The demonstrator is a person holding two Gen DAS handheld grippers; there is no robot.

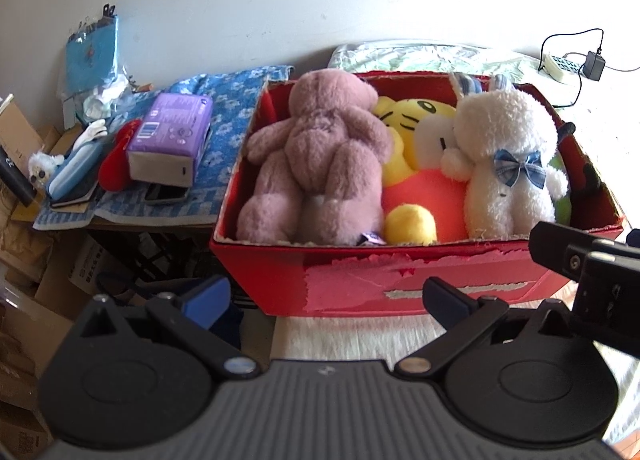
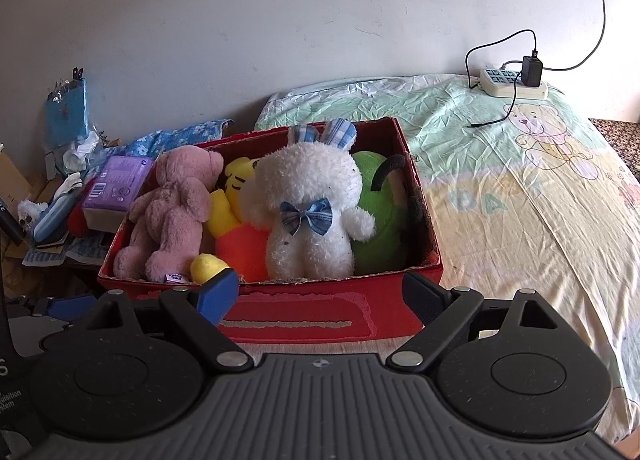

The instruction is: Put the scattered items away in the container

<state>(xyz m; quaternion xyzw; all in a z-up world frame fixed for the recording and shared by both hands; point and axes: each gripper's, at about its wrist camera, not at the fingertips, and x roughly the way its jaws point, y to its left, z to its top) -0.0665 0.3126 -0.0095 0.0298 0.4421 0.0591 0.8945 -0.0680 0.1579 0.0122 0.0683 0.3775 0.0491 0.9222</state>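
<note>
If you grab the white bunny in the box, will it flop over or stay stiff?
The white bunny looks fluffy and stuffed, so it would probably squash and flop, not stay stiff. It seems light for its size. Its plaid ears would likely bend. Packed between the yellow tiger and the green toy, it may drag them along.

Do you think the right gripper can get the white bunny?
Probably yes. The right gripper is open and empty just before the red box, and the white bunny sits on top, uncovered, near the front wall.
</note>
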